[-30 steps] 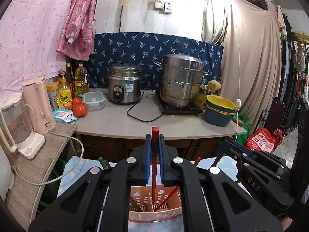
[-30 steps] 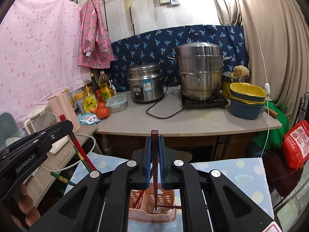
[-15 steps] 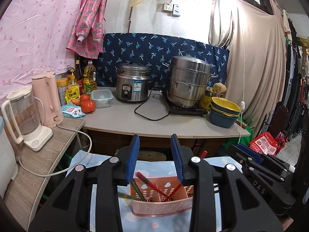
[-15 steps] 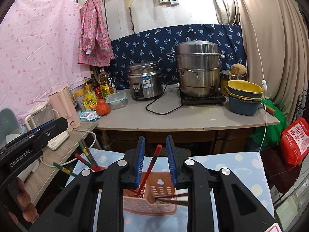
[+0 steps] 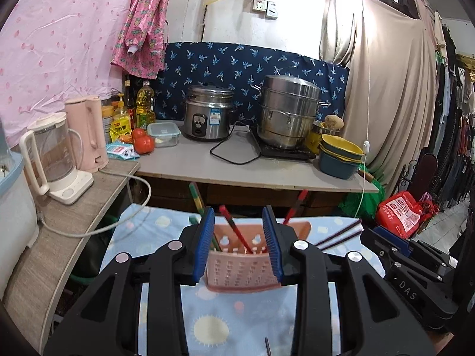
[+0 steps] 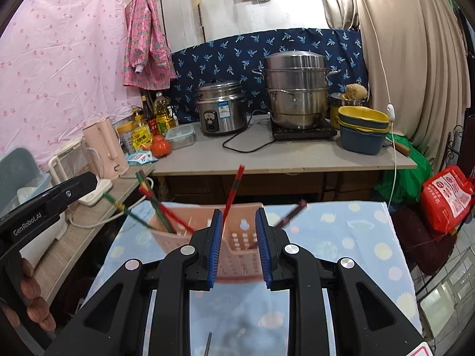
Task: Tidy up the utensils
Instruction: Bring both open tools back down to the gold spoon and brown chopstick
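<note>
Pink perforated plastic basket (image 5: 242, 270) stands on the blue sun-print cloth (image 5: 213, 320) of the low bench, holding chopsticks that lean outward: green-banded sticks (image 6: 142, 204) toward ten o'clock, a red stick (image 6: 233, 190) near twelve, dark sticks (image 6: 289, 215) toward two. Left gripper (image 5: 239, 246) and right gripper (image 6: 239, 246) both hang near the basket with fingers released and nothing between them. Risk, as judged: the light basket may tip or slide on the soft cloth if a finger catches a leaning stick; the two grippers, close together, may also knock one another. One thin dark stick (image 6: 208, 342) lies loose on the cloth at six o'clock, not yet in the basket. Beyond, a grey counter (image 5: 258, 175) carries a kettle (image 5: 86, 133), a rice cooker (image 5: 207, 115), a steamer pot (image 5: 289, 112) and stacked bowls (image 5: 341, 157) before hung fabrics.
</note>
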Available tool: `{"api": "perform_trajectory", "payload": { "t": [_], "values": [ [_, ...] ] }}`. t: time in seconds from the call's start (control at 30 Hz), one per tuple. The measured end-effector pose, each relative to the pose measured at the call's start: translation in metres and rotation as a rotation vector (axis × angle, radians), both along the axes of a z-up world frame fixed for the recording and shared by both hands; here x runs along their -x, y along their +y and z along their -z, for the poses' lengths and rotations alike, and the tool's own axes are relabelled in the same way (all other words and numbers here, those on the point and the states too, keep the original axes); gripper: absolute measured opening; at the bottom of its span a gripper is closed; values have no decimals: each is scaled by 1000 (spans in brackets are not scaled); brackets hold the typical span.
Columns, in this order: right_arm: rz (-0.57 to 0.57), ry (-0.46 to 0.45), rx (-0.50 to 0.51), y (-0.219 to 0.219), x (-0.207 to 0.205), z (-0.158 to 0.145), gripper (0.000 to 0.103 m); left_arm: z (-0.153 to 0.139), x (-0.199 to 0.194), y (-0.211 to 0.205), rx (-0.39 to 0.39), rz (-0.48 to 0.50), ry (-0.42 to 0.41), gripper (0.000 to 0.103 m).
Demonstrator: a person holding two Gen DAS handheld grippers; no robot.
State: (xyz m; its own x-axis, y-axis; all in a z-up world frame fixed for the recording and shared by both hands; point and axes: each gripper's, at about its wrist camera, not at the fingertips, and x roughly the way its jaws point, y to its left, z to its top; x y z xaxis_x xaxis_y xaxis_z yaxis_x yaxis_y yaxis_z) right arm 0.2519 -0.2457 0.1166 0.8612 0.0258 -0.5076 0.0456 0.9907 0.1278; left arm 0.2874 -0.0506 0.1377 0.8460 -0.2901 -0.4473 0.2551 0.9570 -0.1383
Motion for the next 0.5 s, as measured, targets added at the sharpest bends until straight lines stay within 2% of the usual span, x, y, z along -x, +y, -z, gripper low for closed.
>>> {"api": "perform_trajectory", "payload": {
  "t": [0.23, 0.5],
  "values": [
    [-17, 71, -4, 12, 54, 35, 23, 39, 43, 9, -5, 7, 74, 32],
    [-43, 200, -54, 29, 126, 99, 23, 108, 98, 22, -42, -5, 203, 32]
  ]
}}
